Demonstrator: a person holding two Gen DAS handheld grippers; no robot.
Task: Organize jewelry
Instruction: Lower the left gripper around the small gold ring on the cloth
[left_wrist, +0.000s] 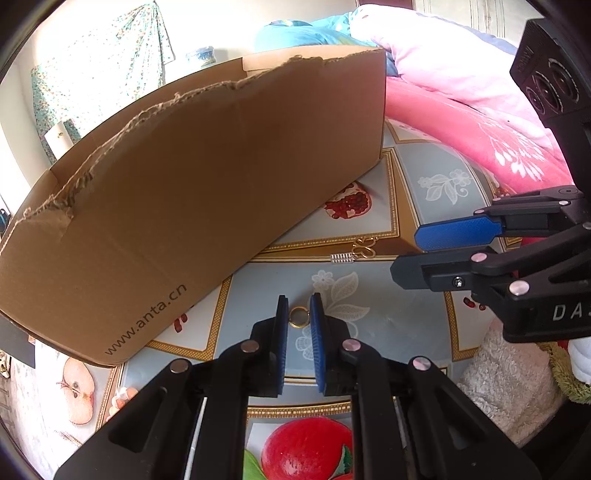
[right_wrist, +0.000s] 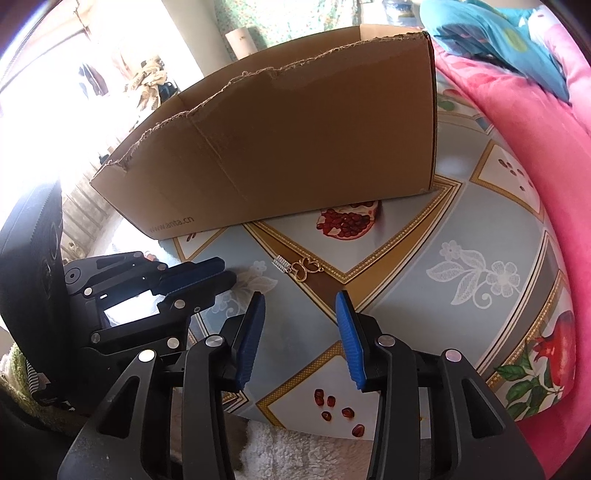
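A small gold ring (left_wrist: 299, 317) lies on the patterned tablecloth between the blue pads of my left gripper (left_wrist: 299, 306); the jaws stand narrowly apart around it, close to touching. A gold butterfly pendant with a silver clasp (left_wrist: 356, 252) lies further out, near the cardboard box (left_wrist: 192, 206). It also shows in the right wrist view (right_wrist: 301, 267), ahead of my right gripper (right_wrist: 301, 306), which is open and empty above the cloth. The box (right_wrist: 295, 140) stands behind, open-topped with torn edges. The left gripper (right_wrist: 218, 275) appears at left in the right wrist view.
The table (right_wrist: 461, 229) carries a fruit-and-flower cloth. Pink bedding (right_wrist: 546, 155) lies along the right side. A white towel (right_wrist: 306, 450) hangs at the near edge. The right gripper (left_wrist: 417, 251) reaches in from the right in the left wrist view.
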